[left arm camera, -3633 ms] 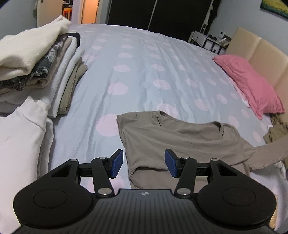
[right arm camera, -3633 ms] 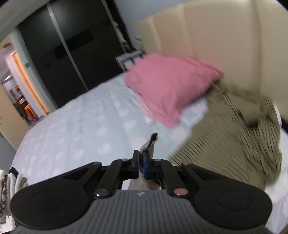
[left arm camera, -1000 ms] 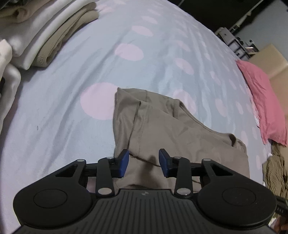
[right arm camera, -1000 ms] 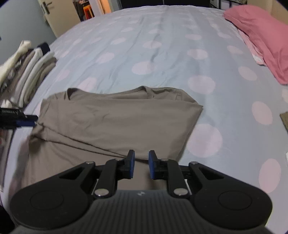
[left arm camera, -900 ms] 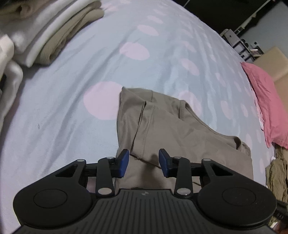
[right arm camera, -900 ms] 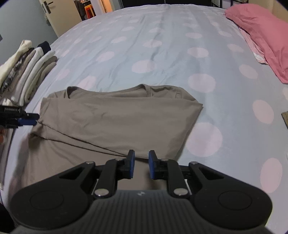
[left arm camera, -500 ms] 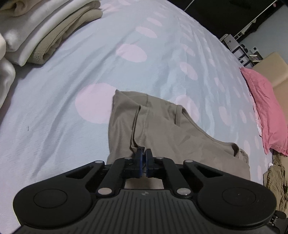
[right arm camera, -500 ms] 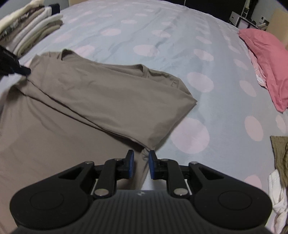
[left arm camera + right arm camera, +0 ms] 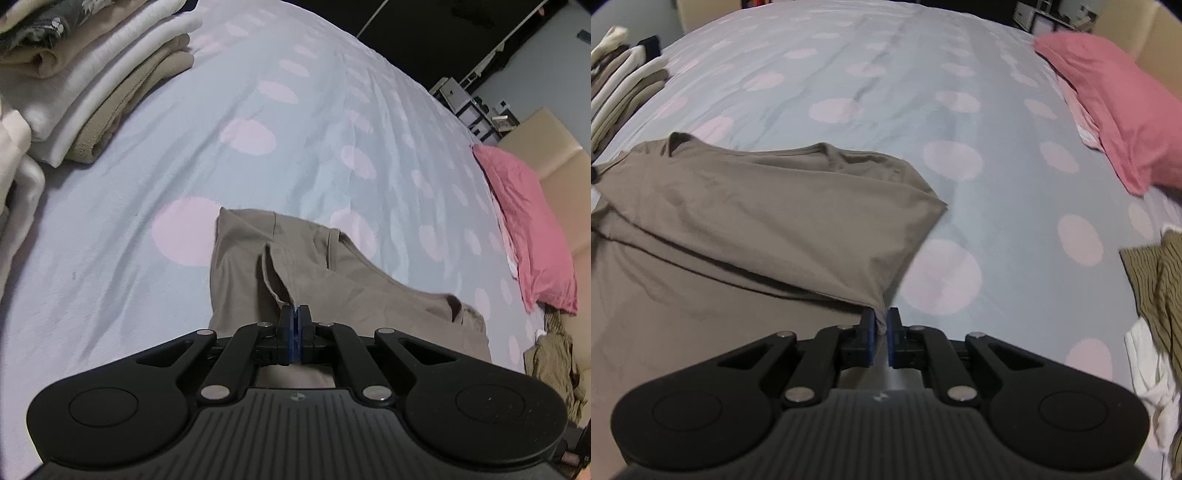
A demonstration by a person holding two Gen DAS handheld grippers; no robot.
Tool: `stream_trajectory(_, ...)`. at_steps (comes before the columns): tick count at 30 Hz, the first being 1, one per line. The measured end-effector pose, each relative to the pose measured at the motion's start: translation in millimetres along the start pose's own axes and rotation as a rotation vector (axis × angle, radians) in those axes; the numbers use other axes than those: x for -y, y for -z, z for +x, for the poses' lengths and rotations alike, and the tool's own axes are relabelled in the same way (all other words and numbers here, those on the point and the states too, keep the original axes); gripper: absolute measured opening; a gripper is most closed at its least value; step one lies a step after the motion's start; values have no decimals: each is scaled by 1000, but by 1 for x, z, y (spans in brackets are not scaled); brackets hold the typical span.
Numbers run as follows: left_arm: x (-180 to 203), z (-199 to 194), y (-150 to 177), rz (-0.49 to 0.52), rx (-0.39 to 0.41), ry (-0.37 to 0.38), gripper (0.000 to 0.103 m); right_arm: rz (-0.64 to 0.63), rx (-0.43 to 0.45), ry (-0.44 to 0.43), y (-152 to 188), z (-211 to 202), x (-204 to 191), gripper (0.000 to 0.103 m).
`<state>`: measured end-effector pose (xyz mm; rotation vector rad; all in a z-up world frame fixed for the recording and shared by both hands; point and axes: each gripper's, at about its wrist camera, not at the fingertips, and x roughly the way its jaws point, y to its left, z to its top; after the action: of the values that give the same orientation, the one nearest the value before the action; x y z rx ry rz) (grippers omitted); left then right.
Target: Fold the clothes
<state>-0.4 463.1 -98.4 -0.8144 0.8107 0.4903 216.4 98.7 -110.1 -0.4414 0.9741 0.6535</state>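
A taupe T-shirt lies partly folded on the polka-dot bedsheet, well apart from the pink pillow and from the stack of folded clothes. The left gripper has its jaws pinched tight on a hem fold at the shirt's edge. The right gripper has its jaws nearly together, nipping the opposite corner of the folded layer. The fabric looks thin, limp and light; it will likely sag and crease between grips, so corners and seams seem the surest holds.

Pale blue bedspread with pink dots — pink pillow by a beige headboard.
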Motion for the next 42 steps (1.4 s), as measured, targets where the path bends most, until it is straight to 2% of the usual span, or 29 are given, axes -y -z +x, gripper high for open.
stream_trajectory(9, -9, 13, 11, 58, -74, -112, 0, -3, -67, 7, 4, 15, 2, 7)
stream_trajectory(15, -15, 23, 18, 83, -99, -126, 1, -1, -109, -13, 10, 23, 5, 7)
stream_trajectory(19, -9, 4, 21, 125, -77, -122, 5, 15, -117, -28, 14, 14, 10, 10)
stream_trajectory(21, -6, -8, 26, 154, -67, -122, 19, 32, -116, -50, 17, 6, 11, 13)
stream_trajectory(22, -5, -15, 29, 170, -63, -127, 21, 39, -113, -68, 19, 2, 11, 13)
stream_trajectory(27, -5, -47, 58, 278, -100, -130, 22, 41, -109, -155, 35, -22, -5, 16)
stream_trajectory(32, -10, -82, 101, 422, -113, -102, 22, -101, -80, -252, 72, -51, -42, 16)
stream_trajectory(37, -12, -111, 149, 576, -130, -80, 22, -278, -47, -310, 119, -80, -71, 19)
stream_trajectory(39, -9, -120, 169, 676, -142, -59, 22, -359, -31, -342, 138, -93, -81, 19)
stream_trajectory(41, -4, -128, 192, 789, -164, -36, 23, -447, -19, -361, 156, -104, -90, 24)
stream_trajectory(42, -1, -131, 204, 848, -180, -26, 25, -488, -12, -362, 166, -110, -95, 29)
